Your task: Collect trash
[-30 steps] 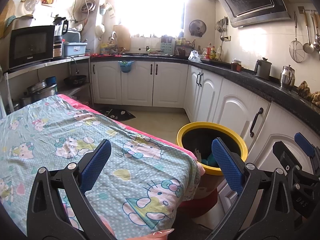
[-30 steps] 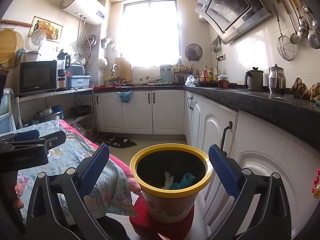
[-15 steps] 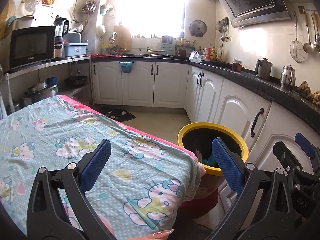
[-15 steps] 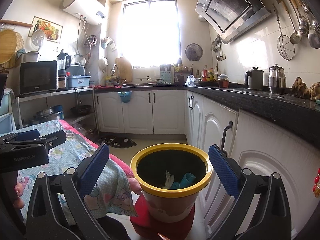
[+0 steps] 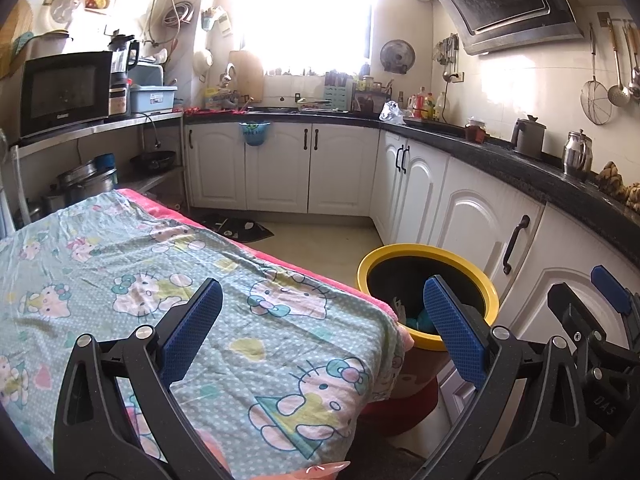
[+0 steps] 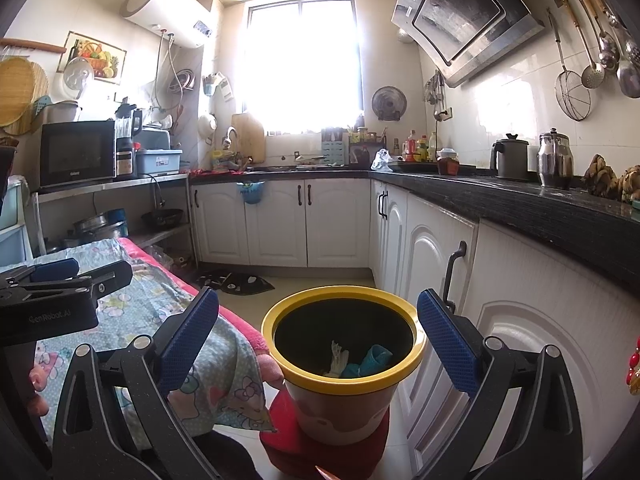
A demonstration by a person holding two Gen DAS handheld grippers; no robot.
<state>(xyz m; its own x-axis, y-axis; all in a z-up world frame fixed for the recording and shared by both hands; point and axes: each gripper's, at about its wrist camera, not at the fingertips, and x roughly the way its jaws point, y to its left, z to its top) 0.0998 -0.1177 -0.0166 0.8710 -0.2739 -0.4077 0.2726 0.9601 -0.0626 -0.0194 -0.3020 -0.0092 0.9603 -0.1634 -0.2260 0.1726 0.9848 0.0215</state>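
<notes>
- Both claws stand with their blue-padded fingers spread wide and nothing between them. The right gripper (image 6: 318, 334) fills the lower part of its frame, its two pads framing the round yellow-rimmed trash bin (image 6: 343, 374) at lower centre.
- Down inside that bin's black interior lie a crumpled white scrap (image 6: 337, 358) and, just beside it, a teal crumpled piece (image 6: 374, 358); the two look to be touching.
- That bin sits on a red stool or cushion (image 6: 288, 436), close against the white cabinet doors (image 6: 434, 276) on the right of the frame.
- Left gripper (image 5: 322, 326) hangs over the near end of the table spread with a pale-green cartoon-cat cloth (image 5: 120, 280), which fills the lower left of its frame. Its left pad lies over the cloth; its right pad overlaps the bin's rim in the picture.
- From the left wrist view the bin stands just past the table's right corner, lower right of centre, with a bit of teal showing inside.
- Part of the right gripper shows at the far lower right edge of the left view; the left gripper's black body shows at the left edge of the right view.
- Farther out, a black countertop (image 6: 520, 204) runs along the right, carrying a dark kettle (image 6: 510, 158) and a steel pot (image 6: 554, 160).
- A black microwave (image 5: 66, 92) sits on a shelf at upper left, and a bright window (image 6: 302, 64) glares at top centre.
</notes>
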